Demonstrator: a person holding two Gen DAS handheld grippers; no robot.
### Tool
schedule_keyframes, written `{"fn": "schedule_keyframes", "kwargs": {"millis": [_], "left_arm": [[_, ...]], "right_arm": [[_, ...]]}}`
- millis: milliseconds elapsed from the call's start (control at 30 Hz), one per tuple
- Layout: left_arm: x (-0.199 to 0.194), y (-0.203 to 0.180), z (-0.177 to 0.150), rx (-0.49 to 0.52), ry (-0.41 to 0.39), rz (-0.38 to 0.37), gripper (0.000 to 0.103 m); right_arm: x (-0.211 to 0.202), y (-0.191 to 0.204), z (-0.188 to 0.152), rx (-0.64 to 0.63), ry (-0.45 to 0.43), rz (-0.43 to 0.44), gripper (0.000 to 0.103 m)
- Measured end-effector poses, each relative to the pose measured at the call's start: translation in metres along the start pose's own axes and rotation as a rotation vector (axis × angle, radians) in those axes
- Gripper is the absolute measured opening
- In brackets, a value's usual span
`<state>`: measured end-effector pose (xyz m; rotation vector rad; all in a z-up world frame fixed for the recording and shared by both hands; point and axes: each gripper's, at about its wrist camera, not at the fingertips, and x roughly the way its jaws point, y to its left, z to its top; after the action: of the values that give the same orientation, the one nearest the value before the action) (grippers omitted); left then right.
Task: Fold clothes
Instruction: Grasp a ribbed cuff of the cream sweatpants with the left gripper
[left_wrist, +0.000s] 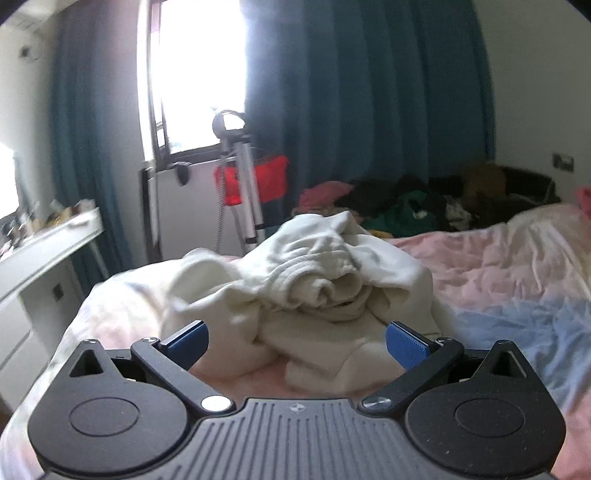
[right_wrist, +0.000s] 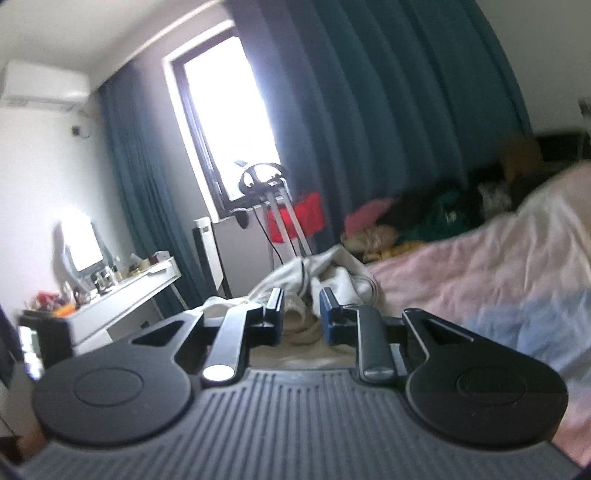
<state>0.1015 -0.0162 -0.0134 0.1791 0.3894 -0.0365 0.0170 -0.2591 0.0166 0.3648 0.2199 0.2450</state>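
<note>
— Where's the garment?
— The crumpled cream-white knitted garment (left_wrist: 314, 280) lies in a heap on the bed with the pink and pale-blue quilt (left_wrist: 517, 266), toward its foot end.
— And the left tongs (left_wrist: 297, 341)?
— Spread wide, blue pads on either side of the heap's near edge, gripping nothing.
— The right tongs (right_wrist: 301, 314)?
— Narrow, a small gap between the fingers, cream cloth showing just beyond; I can't tell whether they touch it.
— Behind?
— A silver tripod (left_wrist: 245, 184) by the window, teal curtains (left_wrist: 369, 110), a pile of mixed clothes (left_wrist: 424, 206).
</note>
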Motion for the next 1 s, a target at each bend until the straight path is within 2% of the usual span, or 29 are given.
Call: {"fn": "schedule_keyframes", "kwargs": {"millis": [100,267,367,467,500,533,567,600,700,800,1000], "left_arm": [[0.046,-0.02,0.008,0.114,-0.03,-0.01,0.103],[0.129,-0.054,0.02,0.276,-0.033,0.079,0.098],[0.175,-0.072,0.031,0.321,0.015,0.09,0.097],[0.215,-0.086,0.035,0.362,0.098,0.106,0.081],[0.225,-0.087,0.038,0.355,0.119,0.114,0.066],[0.234,-0.087,0.041,0.346,0.136,0.119,0.063],[0.238,-0.082,0.046,0.324,0.142,0.114,0.053],[0.236,-0.077,0.051,0.282,0.137,0.103,0.039],[0.214,-0.056,0.072,0.139,0.104,0.055,0.023],[0.169,-0.034,0.094,0.019,0.055,-0.052,0.016],[0.052,0.016,0.114,-0.239,-0.02,-0.263,0.015]], "right_arm": [[0.014,-0.009,-0.01,-0.015,0.03,-0.03,0.023],[0.042,-0.027,-0.022,0.004,0.078,-0.065,0.023],[0.062,-0.044,-0.032,0.041,0.11,-0.091,0.024],[0.082,-0.061,-0.042,0.078,0.141,-0.117,0.024],[0.089,-0.066,-0.045,0.09,0.152,-0.126,0.024],[0.096,-0.072,-0.048,0.103,0.162,-0.134,0.024],[0.102,-0.077,-0.053,0.113,0.174,-0.139,0.024],[0.108,-0.082,-0.058,0.123,0.186,-0.142,0.024],[0.121,-0.088,-0.069,0.132,0.203,-0.147,0.024],[0.125,-0.09,-0.074,0.144,0.185,-0.171,0.024],[0.109,-0.082,-0.068,0.126,0.091,-0.174,0.024]]}}
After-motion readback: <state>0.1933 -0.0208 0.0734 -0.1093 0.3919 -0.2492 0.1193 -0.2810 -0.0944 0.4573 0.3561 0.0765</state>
